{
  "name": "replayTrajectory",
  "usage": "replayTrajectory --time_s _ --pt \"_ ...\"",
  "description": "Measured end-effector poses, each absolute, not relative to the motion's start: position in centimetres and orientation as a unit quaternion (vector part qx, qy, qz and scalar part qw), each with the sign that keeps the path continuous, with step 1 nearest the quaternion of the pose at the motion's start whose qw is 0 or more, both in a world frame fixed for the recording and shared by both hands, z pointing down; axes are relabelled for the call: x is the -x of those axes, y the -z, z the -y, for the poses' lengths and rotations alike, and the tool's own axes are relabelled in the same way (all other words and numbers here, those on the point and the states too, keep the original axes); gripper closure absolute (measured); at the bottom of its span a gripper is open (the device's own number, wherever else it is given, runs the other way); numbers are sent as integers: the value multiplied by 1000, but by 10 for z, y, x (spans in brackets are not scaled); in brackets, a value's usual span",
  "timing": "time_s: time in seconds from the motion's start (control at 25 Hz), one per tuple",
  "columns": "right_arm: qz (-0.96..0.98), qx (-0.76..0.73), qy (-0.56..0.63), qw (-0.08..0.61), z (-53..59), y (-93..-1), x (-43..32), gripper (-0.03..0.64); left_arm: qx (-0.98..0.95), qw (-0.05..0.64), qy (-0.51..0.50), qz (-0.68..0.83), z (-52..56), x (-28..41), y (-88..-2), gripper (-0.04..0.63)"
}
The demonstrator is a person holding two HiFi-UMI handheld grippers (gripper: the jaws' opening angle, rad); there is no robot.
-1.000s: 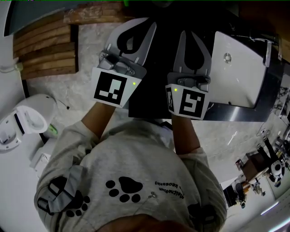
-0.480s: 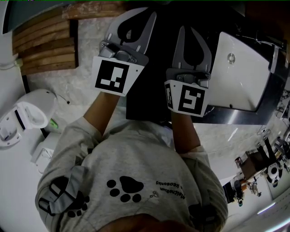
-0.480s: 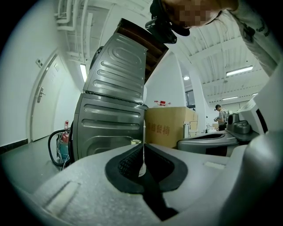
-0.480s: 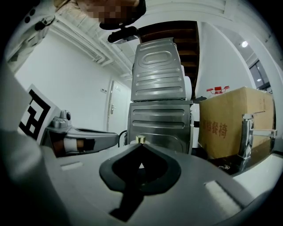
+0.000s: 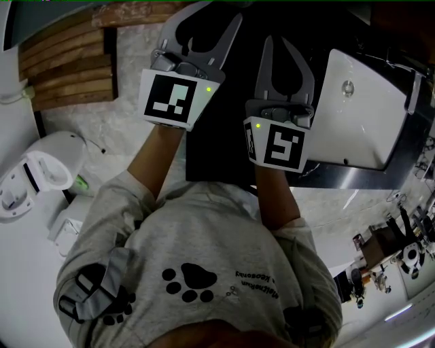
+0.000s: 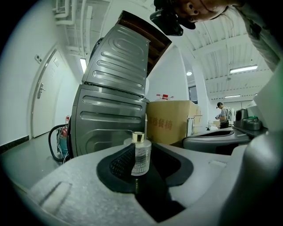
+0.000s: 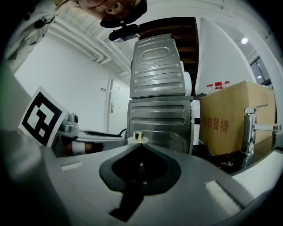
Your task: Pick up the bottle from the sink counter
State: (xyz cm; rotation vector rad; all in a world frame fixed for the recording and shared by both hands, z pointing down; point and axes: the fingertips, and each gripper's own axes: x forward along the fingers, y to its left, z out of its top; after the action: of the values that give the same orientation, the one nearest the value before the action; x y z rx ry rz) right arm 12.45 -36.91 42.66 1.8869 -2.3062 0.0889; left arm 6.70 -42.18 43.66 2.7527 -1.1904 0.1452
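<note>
In the left gripper view a small clear bottle with a gold cap stands upright, seen through the gap between the jaw tips. My left gripper is opening and its pads do not press on the bottle. In the right gripper view only the gold cap shows above the tips of my right gripper, which is shut on nothing. In the head view both grippers are held out side by side over the dark counter, the left gripper a little farther forward than the right gripper. The bottle is hidden there.
A white basin lies just right of the right gripper, with a faucet by it. A ribbed silver metal unit and a cardboard box stand behind the bottle. Wooden slats lie at the left.
The left gripper has moved slightly forward and its jaws have parted. The right gripper has shifted forward a little and stays shut.
</note>
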Motion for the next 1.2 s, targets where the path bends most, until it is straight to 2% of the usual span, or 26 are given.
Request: replayTrajectory --time_s 0.28,0.72,1.08,1.2 --pt "769 -632 -39 84 372 -433 -127 616 -913 77 -58 397 434 -73 -447 429" --pt "762 -640 -45 84 371 -434 -131 616 -914 93 -97 384 450 -83 -459 307" --pt "756 -648 -50 83 373 -434 -138 616 -912 106 -129 375 464 -92 -469 247" --pt "754 -650 -51 83 374 -435 -140 616 -911 108 -138 373 469 -96 -472 245"
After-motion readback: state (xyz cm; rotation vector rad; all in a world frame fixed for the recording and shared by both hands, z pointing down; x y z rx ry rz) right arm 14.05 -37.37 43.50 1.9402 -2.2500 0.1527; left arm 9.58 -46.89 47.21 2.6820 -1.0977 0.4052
